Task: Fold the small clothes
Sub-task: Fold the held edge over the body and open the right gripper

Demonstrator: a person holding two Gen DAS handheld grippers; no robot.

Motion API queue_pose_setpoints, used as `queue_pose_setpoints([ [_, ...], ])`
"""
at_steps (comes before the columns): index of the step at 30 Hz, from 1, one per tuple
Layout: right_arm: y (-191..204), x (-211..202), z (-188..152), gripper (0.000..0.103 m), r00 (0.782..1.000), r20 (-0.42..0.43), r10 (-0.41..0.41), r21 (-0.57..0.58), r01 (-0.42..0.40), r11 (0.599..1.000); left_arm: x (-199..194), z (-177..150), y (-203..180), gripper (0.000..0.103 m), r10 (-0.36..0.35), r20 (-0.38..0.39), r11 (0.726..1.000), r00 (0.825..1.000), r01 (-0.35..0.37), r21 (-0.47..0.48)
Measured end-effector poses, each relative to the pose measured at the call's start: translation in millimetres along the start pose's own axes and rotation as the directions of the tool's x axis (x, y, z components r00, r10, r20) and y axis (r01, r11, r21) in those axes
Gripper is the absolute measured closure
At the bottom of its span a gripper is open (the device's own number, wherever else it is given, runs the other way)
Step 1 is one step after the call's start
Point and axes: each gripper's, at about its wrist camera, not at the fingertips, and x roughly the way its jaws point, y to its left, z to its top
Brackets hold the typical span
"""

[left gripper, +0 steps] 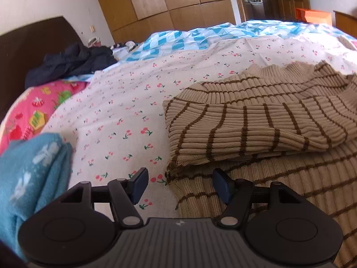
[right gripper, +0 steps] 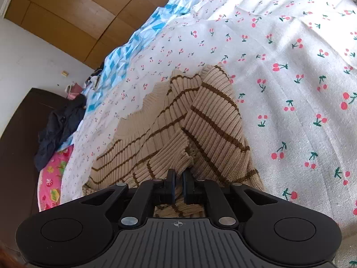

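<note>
A beige ribbed sweater with brown stripes [left gripper: 256,122] lies on the cherry-print sheet [left gripper: 122,111], one sleeve folded across its body. In the left wrist view my left gripper [left gripper: 180,179] stands open low over the sweater's near left edge. One finger is over the sheet, the other over the knit, and neither pad presses. In the right wrist view the sweater [right gripper: 212,120] is bunched and folded over itself. My right gripper [right gripper: 178,175] is shut on a fold of it at the near edge, with the knit pinched between the pads.
A light blue fluffy garment [left gripper: 29,167] lies at the near left. Beyond it are a pink pillow [left gripper: 33,114], dark clothes [left gripper: 73,60] and a dark headboard [left gripper: 22,44]. A blue checked quilt [left gripper: 178,42] covers the far side of the bed, before a wooden wardrobe [left gripper: 167,0].
</note>
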Motion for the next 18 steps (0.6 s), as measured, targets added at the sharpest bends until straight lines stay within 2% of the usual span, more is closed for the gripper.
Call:
queue_pose_setpoints([
  [4, -0.4, -1.5, 3.9, 0.094, 1.0, -0.002, -0.013, -0.018, 0.013, 1.0, -2.2, -1.0, 3.5, 0.034, -0.013, -0.002, 1.0, 1.0, 0.013, -0.028],
  [7, 6.4, -3.5, 4.3, 0.088, 0.999, -0.013, -0.037, -0.063, 0.036, 0.997, -12.9, 1.2, 6.2, 0.034, -0.028, 0.026, 0.999, 0.999, 0.028, -0.031],
  [13, 17.8, -19.9, -0.4, 0.087, 0.997, 0.03, -0.066, -0.148, 0.069, 0.987, -33.1, 3.1, 13.9, 0.034, -0.063, 0.055, 0.997, 0.996, 0.066, -0.042],
  [16, 23.2, -18.4, -3.4, 0.087, 0.994, 0.014, -0.107, -0.194, 0.108, 0.975, -23.5, 4.1, 6.0, 0.034, -0.048, 0.01, 0.999, 0.999, 0.048, 0.023],
  [18, 22.8, -21.0, -4.4, 0.087, 0.995, 0.0, -0.097, -0.193, 0.095, 0.977, -16.6, 3.2, 6.2, 0.034, -0.045, -0.007, 0.999, 0.999, 0.046, 0.022],
])
